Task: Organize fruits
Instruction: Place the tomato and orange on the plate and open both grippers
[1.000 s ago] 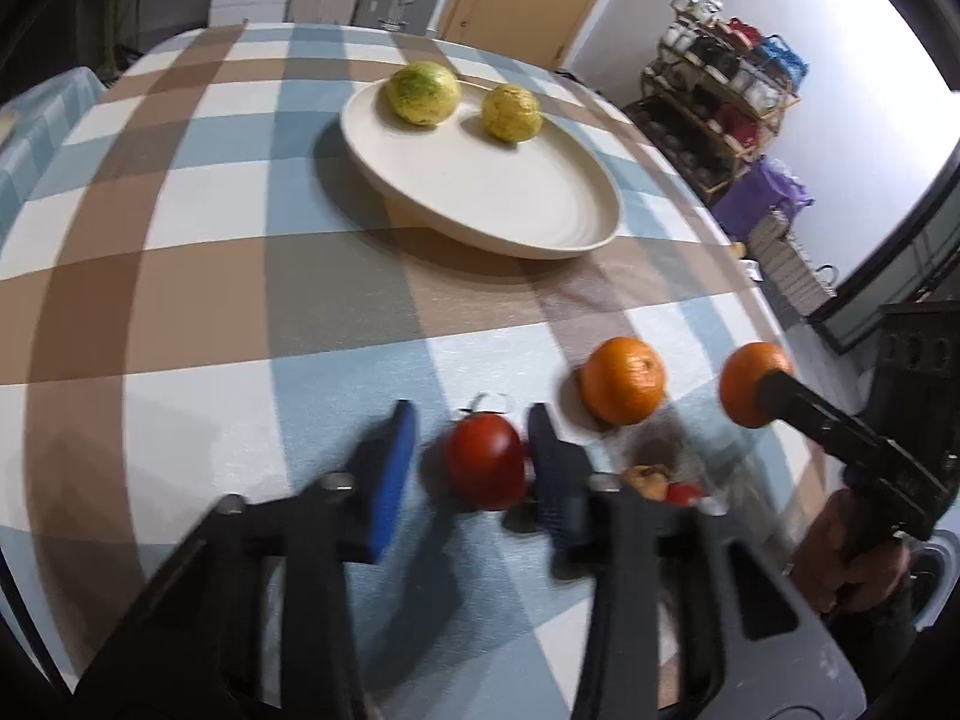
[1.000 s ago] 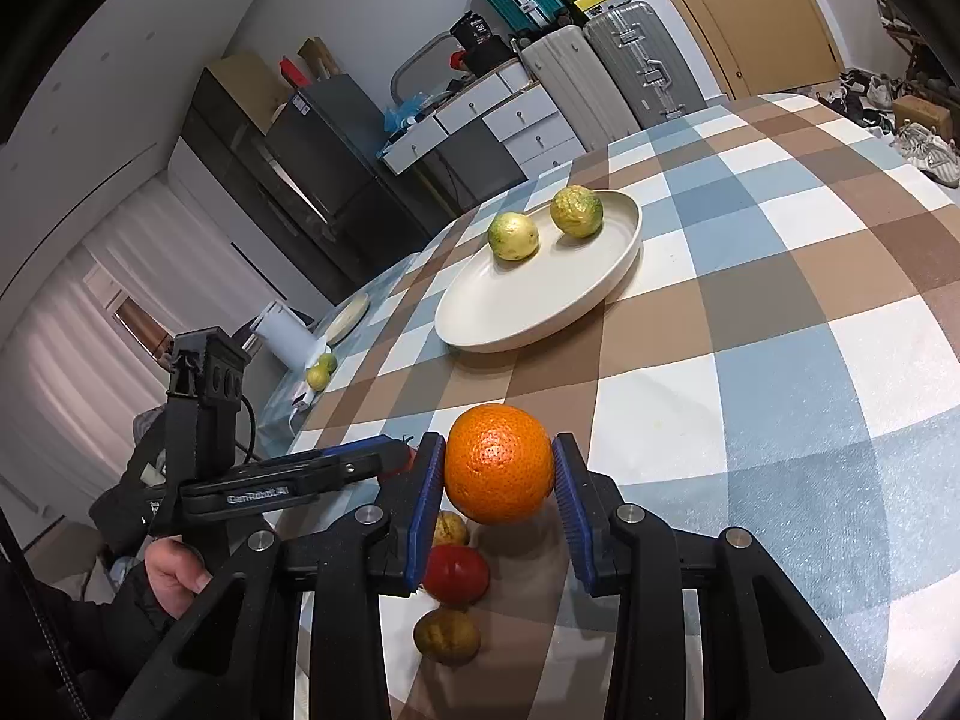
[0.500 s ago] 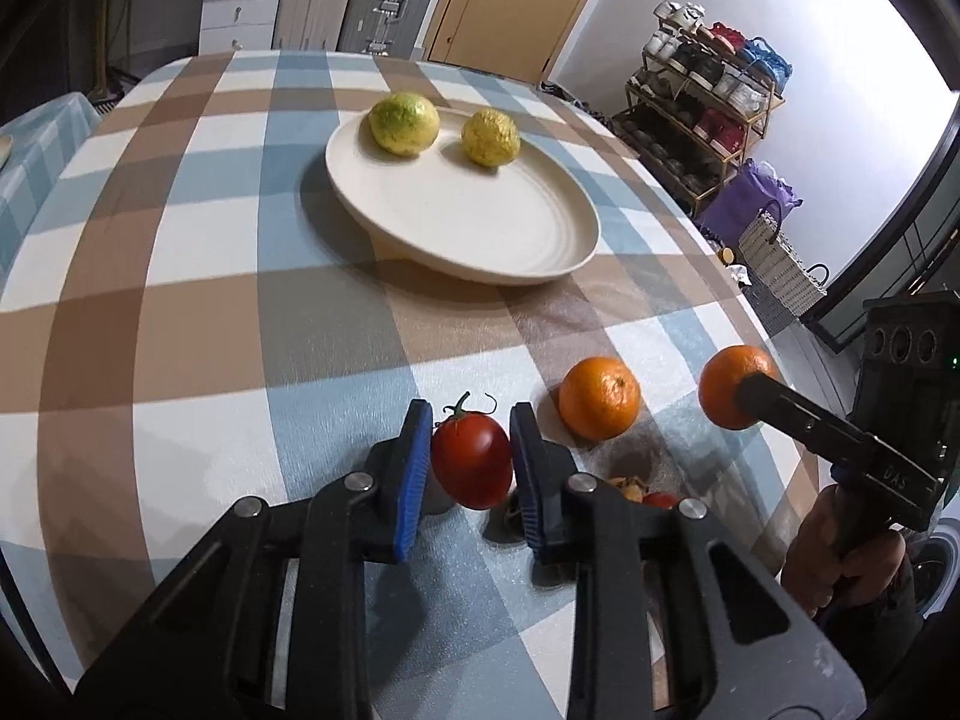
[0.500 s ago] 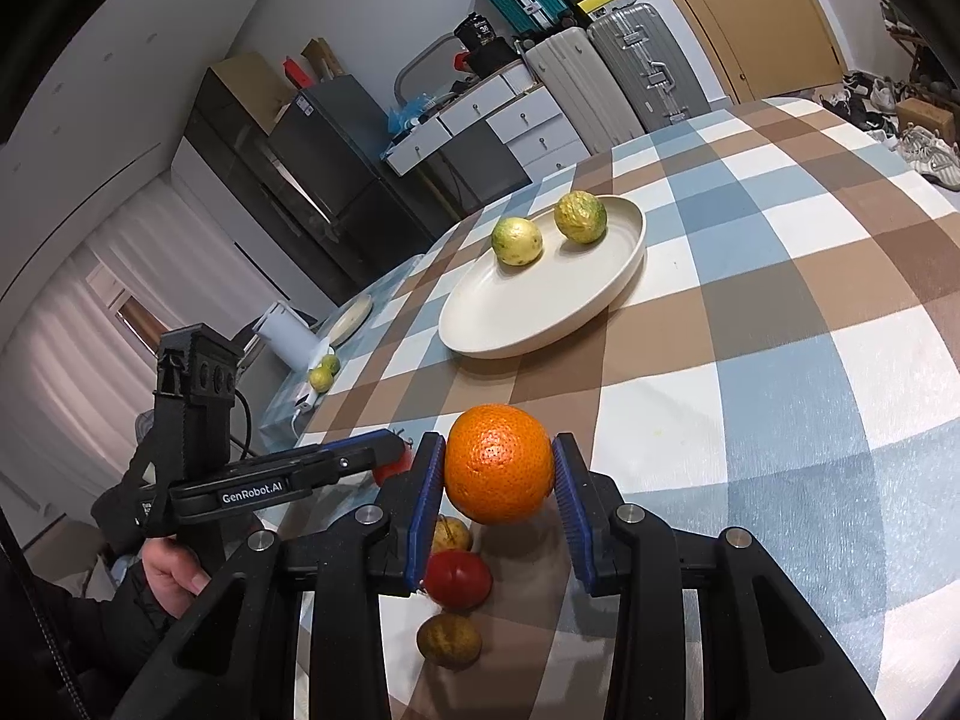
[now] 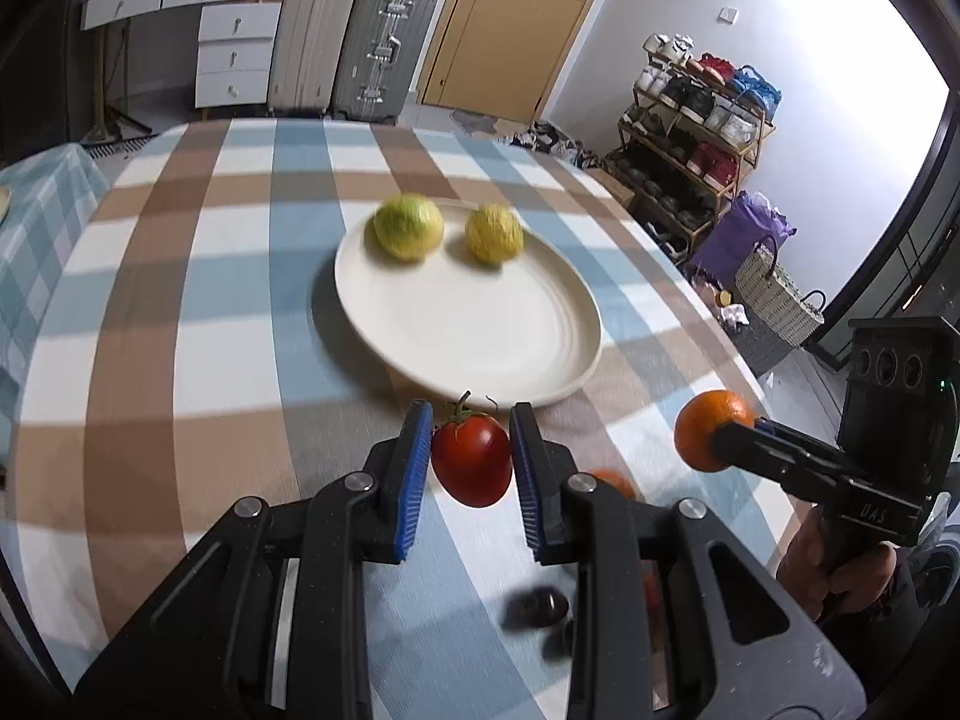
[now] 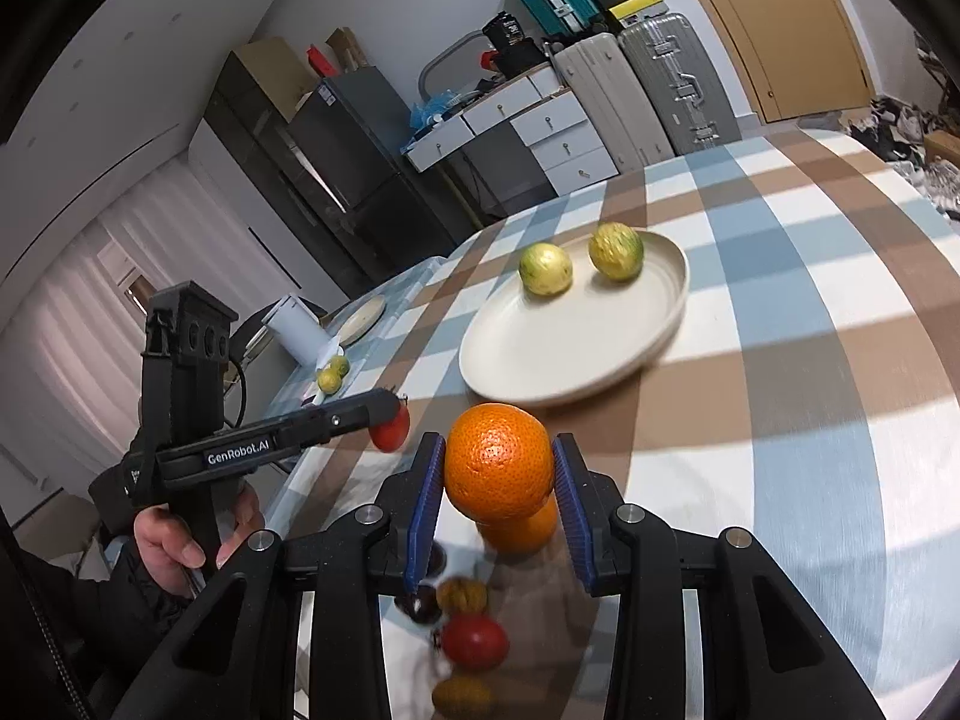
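**Red tomato and orange both up, plate next**

Red and glossy, the tomato (image 5: 471,465) sits squeezed between the blue pads (image 5: 414,480) of my left gripper (image 5: 471,471), stem up, clear of the checked tablecloth (image 5: 180,300). I read the narrow grip as deliberate: the fruit is soft and round, so the pads bear on its widest part and no harder than it takes to carry it. My right gripper (image 6: 498,489) is clamped on an orange (image 6: 498,459) the same way, across its middle, also off the cloth.

Both loads point at the cream plate (image 5: 570,372), which stands toward the far middle of the table, just beyond the tomato in the left wrist view. Two yellow-green fruits (image 5: 408,234) already lie side by side at its far rim, leaving the near half bare — I take that as room kept for what I am carrying.

At the near edge of the table more fruit waits: a second orange (image 6: 519,531) directly under the held one, another small tomato (image 6: 474,639) and a couple of brownish pieces (image 6: 462,594) too blurred to name.

My judgement is that the job is partway through. The risk I see is the two grippers meeting over the plate, so I would bring them in one after the other and set each fruit down low, since round fruit rolls.
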